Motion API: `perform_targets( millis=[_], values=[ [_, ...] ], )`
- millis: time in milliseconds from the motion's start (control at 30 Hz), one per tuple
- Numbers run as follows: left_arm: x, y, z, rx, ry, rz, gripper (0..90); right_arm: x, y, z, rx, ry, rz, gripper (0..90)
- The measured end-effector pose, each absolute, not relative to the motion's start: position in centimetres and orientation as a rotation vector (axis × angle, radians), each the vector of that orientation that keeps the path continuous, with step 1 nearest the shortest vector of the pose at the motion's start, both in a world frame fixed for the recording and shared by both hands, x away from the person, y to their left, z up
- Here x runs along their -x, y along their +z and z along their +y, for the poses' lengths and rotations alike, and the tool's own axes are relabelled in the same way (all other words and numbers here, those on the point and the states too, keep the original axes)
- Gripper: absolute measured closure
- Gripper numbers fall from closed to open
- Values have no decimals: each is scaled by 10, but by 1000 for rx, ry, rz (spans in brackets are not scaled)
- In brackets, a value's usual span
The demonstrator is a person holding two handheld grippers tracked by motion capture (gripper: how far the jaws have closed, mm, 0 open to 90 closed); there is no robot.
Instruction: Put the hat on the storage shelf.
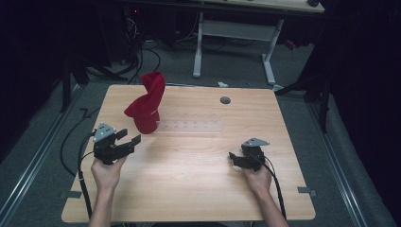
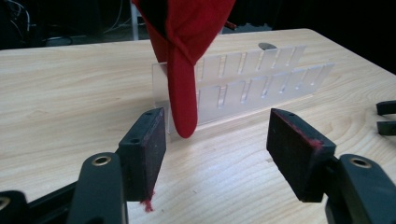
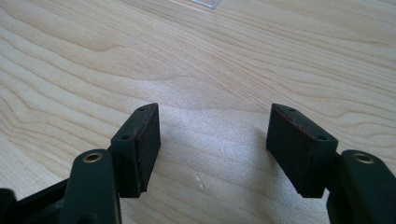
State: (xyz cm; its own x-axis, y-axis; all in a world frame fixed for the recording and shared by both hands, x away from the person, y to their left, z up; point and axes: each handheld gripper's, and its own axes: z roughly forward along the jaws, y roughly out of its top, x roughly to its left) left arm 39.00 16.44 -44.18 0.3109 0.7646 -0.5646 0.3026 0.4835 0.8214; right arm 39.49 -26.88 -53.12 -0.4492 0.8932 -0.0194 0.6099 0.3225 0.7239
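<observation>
The red cloth (image 1: 147,105) hangs over the left end of a clear plastic rack (image 1: 189,126) that stands on the table (image 1: 189,189), and one tail of it reaches down nearly to the wood. The left gripper (image 1: 131,137) is just in front of it (jaws apart, nothing between them). The right gripper (image 1: 232,156) rests well apart, also released and empty.

No text, label, brand, number or sign can be read in these pictures. The red cloth (image 1: 146,104), the clear plastic slotted rack (image 2: 247,81) and the light wooden table (image 1: 189,165) carry no writing that is legible.
</observation>
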Motion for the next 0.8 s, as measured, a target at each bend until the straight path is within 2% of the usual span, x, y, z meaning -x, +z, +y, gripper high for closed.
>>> perform_targets(
  millis=[800],
  values=[
    [-374, -466, 143, -1124, 303, 1282, 364, -394, -531, -268, -1331, 917, 2176, 354]
  ],
)
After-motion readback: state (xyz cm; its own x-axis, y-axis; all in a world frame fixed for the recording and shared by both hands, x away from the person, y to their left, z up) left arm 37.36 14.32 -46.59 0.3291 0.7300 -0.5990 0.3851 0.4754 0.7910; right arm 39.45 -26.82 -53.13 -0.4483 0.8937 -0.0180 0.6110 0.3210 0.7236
